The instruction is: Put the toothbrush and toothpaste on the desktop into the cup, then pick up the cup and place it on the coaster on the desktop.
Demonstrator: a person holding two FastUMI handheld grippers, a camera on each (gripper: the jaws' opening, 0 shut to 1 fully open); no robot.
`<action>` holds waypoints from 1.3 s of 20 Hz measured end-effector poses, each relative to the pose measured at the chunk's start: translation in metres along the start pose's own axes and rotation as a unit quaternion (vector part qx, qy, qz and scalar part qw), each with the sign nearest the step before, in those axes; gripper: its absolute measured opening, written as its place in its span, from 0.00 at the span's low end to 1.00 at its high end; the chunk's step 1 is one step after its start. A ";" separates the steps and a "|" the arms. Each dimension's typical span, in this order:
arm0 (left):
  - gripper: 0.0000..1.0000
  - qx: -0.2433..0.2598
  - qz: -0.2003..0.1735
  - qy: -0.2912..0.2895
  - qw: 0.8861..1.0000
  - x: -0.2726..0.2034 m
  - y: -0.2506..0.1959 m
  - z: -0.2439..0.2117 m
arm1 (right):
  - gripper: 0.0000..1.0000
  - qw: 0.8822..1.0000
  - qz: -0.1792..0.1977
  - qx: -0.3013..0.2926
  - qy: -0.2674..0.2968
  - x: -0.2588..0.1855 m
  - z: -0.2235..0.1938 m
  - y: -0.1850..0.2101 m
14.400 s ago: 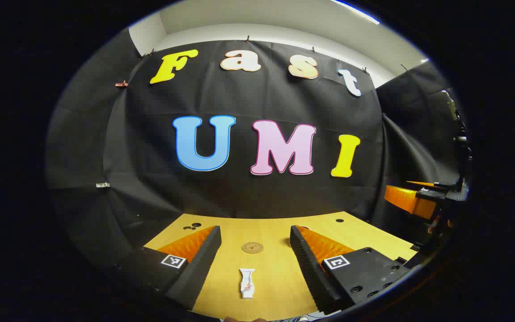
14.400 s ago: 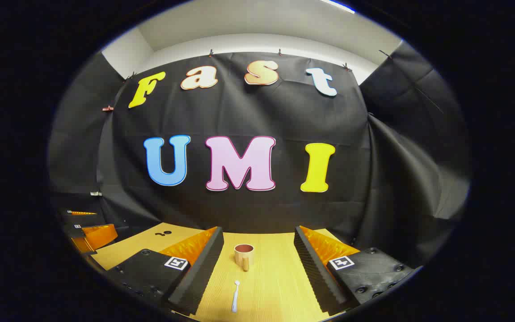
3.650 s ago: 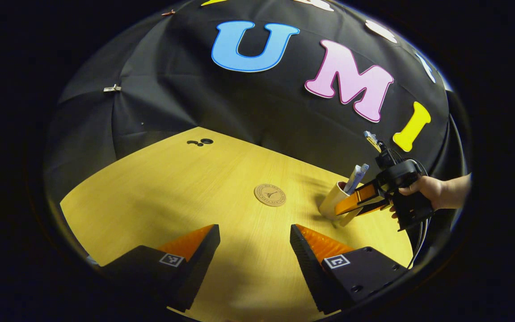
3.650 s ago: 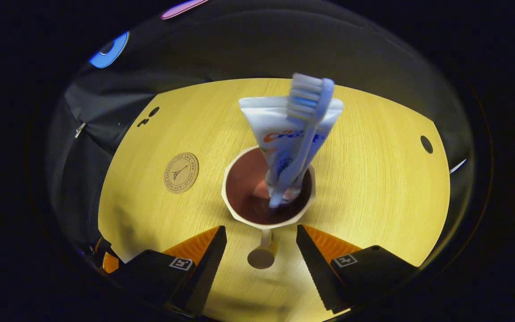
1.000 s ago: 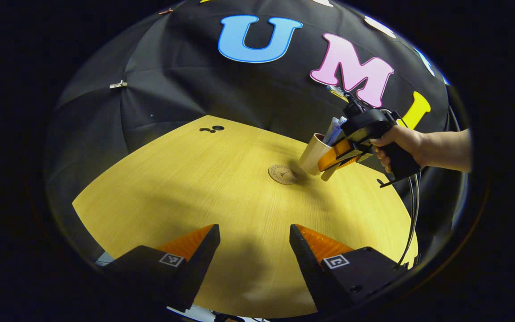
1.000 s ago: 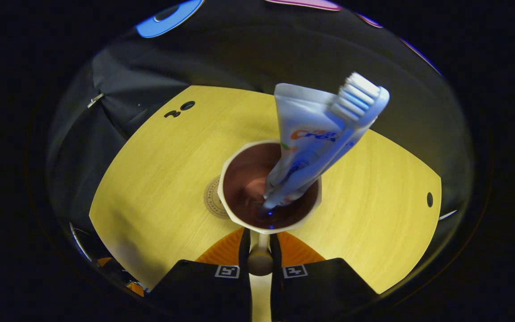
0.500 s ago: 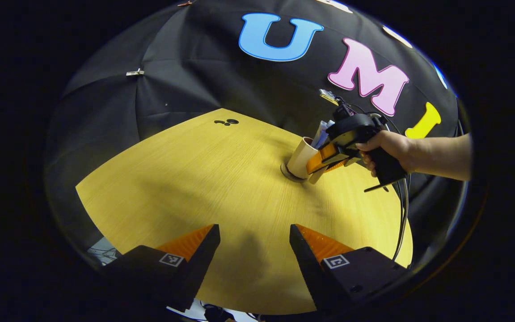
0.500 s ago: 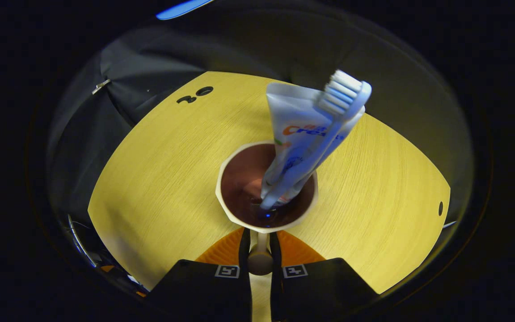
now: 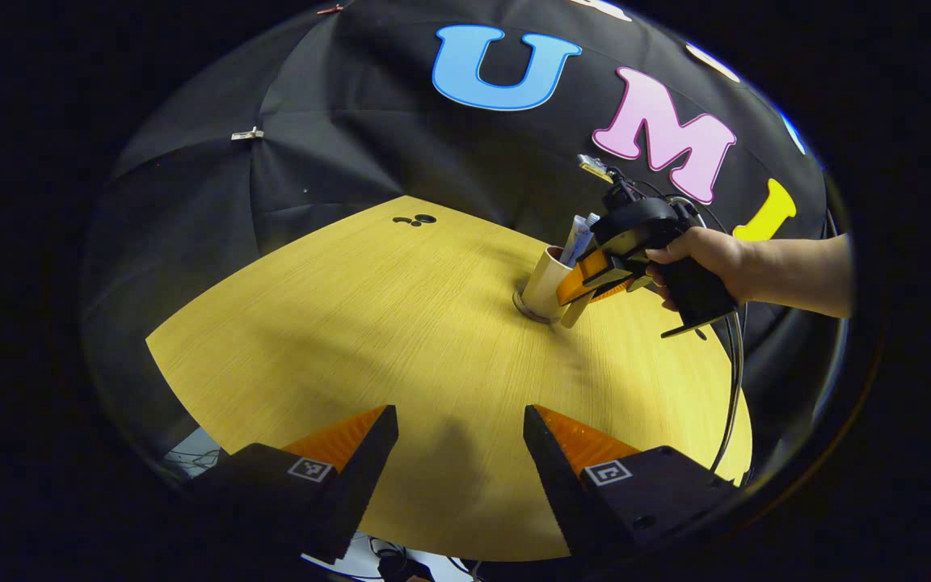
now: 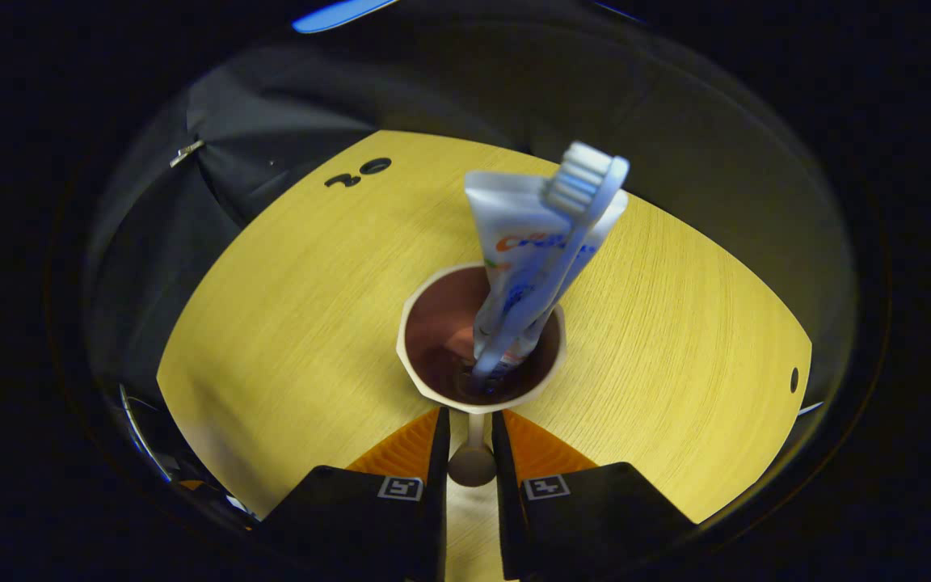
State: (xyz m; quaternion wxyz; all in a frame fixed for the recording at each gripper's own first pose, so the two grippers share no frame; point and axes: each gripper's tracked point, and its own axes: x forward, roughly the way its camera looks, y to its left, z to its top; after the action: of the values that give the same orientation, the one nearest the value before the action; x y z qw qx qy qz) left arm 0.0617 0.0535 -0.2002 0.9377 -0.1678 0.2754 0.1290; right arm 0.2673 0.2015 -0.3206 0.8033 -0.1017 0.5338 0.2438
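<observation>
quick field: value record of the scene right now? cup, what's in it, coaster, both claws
cup: upright on the coaster, by the left gripper view
contents: toothbrush and toothpaste, both leaning on the rim, brush head up
coaster: under the cup, only an edge visible
right claw: fingers close around the cup handle; contact unclear
left claw: open, holding nothing, above the near desktop
hand: holds the right claw's grip

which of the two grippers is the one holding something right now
The right gripper: its fingers close on the cup's handle, the cup standing on the coaster. The left gripper is open over bare desktop.
</observation>
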 end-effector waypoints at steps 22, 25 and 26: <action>0.97 0.112 -0.132 -0.112 0.978 -0.068 -0.116 0.083 | 0.99 0.924 -0.104 0.099 -0.355 -0.326 -0.049 -0.033; 0.97 0.123 -0.143 -0.152 0.970 -0.098 -0.131 0.104 | 0.99 0.901 -0.130 0.096 -0.402 -0.368 -0.075 -0.021; 0.97 0.127 -0.146 -0.166 0.967 -0.109 -0.134 0.110 | 0.98 0.893 -0.141 0.092 -0.418 -0.382 -0.083 -0.016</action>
State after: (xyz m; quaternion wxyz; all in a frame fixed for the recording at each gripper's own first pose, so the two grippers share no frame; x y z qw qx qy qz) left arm 0.0693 -0.0420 -0.0195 0.9926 -0.0616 0.1025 -0.0199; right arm 0.0899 0.0443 -0.0096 0.9839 0.0100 0.1492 0.0977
